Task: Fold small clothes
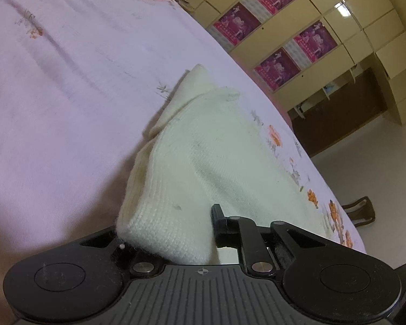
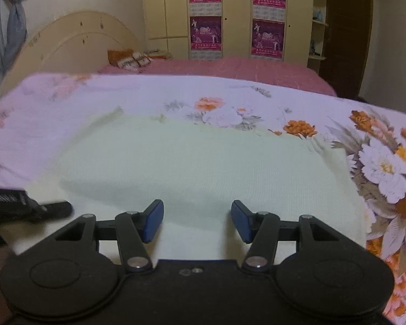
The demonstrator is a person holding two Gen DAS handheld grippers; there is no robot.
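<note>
The left gripper [image 1: 176, 233] is clamped on the near edge of a cream knitted garment [image 1: 203, 149], spread on the flowered sheet [image 1: 67, 81]. The right gripper [image 2: 197, 220] is held half open above the cloth, gripping nothing. No completed fold is seen; folding remains.
</note>
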